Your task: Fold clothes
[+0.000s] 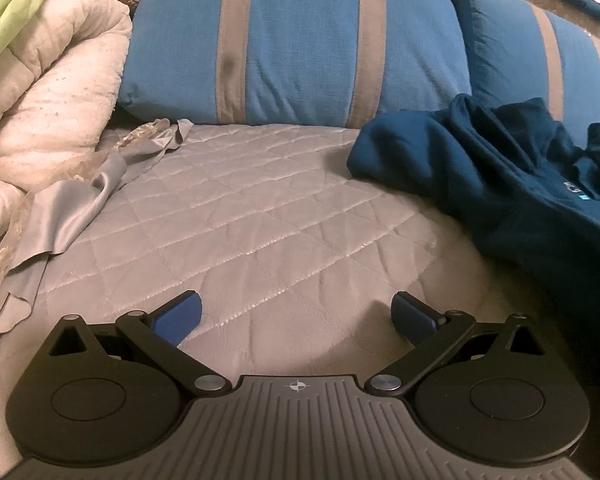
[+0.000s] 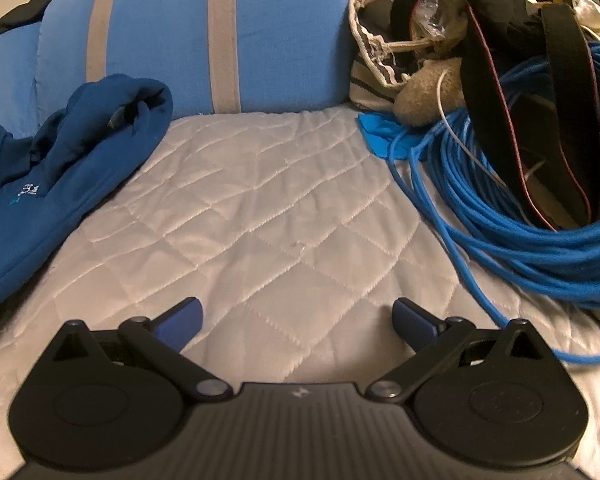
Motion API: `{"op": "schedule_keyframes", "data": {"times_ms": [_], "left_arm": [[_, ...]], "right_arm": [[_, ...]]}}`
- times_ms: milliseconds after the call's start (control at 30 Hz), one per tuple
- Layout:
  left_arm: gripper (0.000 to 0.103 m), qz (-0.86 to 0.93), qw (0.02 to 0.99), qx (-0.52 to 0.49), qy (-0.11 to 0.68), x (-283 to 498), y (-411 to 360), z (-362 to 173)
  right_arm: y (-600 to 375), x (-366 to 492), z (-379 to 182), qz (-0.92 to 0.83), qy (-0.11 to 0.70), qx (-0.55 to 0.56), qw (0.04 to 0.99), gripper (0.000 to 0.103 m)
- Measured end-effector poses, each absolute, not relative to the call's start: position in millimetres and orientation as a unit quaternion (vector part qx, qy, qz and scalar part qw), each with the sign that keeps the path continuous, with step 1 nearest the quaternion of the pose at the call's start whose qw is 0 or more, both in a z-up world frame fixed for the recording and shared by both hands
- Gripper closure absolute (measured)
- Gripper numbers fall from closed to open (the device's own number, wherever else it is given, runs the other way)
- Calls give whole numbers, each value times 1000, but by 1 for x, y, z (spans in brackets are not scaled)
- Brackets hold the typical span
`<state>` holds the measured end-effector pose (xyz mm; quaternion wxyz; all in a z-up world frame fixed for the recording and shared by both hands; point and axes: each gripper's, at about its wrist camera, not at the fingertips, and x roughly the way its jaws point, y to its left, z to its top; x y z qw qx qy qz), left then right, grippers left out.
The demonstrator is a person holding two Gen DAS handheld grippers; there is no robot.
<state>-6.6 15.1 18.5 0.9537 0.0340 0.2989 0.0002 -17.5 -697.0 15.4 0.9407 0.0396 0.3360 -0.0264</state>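
left wrist view: the left gripper [image 1: 296, 314] fills the bottom of the frame, its blue-padded fingers [image 1: 180, 318] spread wide apart with nothing between them, released over a pale quilted bedcover [image 1: 240, 216]. the task's garment, a dark blue sweatshirt [image 1: 496, 168], lies crumpled at the right of the frame, on the cover and against a blue cushion with grey stripes [image 1: 300, 40] that spans the upper middle. a small pale logo shows on the sweatshirt near the right edge. at the upper left sits a rolled cream quilt [image 1: 52, 92], with a bit of light green fabric [image 1: 16, 4] in the top left corner. a thin grey cloth [image 1: 64, 216] trails along the left edge of the cover.

right wrist view: the right gripper [image 2: 298, 316] sits at the bottom of the frame, likewise released, fingers apart and empty above the bedcover [image 2: 260, 200]. the sweatshirt [image 2: 60, 168] lies at the left of the frame, bunched against the cushion [image 2: 204, 36] at upper middle. at the right, a coil of bright blue cable [image 2: 520, 240] rests on the cover beside a heap of clutter with a black strap [image 2: 488, 92] and a striped woven bag [image 2: 376, 64] at upper right.
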Motion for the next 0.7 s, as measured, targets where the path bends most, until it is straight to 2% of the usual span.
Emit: {"op": "schedule_keyframes", "data": {"times_ms": [167, 500, 700], "left_arm": [[0, 20, 952, -15, 305, -25, 23, 37], [0, 6, 952, -75, 296, -76, 32, 93], [0, 5, 961, -79, 264, -103, 32, 125]], "right_arm": [[-687, -29, 26, -43, 361, 42, 931, 0], [-668, -65, 87, 13, 312, 79, 947, 0], [-647, -81, 124, 54, 275, 80, 957, 0]]}}
